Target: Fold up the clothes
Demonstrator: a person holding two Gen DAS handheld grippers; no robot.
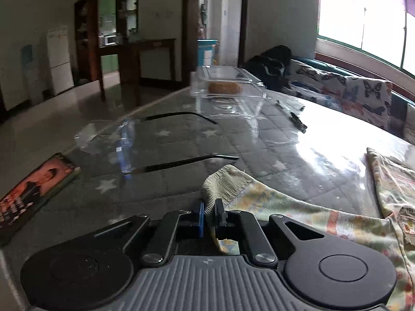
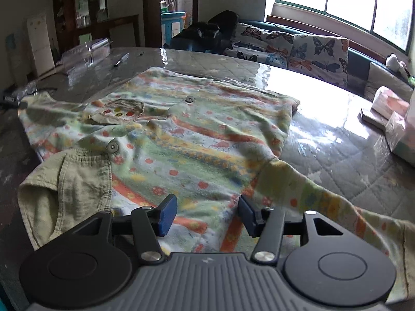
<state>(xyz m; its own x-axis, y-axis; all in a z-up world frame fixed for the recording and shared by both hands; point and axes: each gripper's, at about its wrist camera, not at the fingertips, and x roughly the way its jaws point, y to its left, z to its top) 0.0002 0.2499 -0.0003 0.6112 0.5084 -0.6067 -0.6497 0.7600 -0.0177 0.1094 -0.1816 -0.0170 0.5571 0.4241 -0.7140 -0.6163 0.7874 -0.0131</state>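
Your left gripper (image 1: 210,213) pinches the shirt's ribbed cuff (image 1: 225,184) for folding, while your right gripper (image 2: 207,216) hovers spread over the shirt (image 2: 197,140).

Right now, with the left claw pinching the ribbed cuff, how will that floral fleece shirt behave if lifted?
The pastel floral fleece shirt likely hangs floppy: its ribbed cuff already droops from the left claw. Probably light, since it lies thin and rumpled. It may slide easily over the glossy table cover.

Our left gripper (image 1: 210,211) pinches the ribbed beige cuff (image 1: 224,185) of the floral fleece garment (image 1: 324,223); folded spectacles (image 1: 166,142) lie at eleven o'clock.
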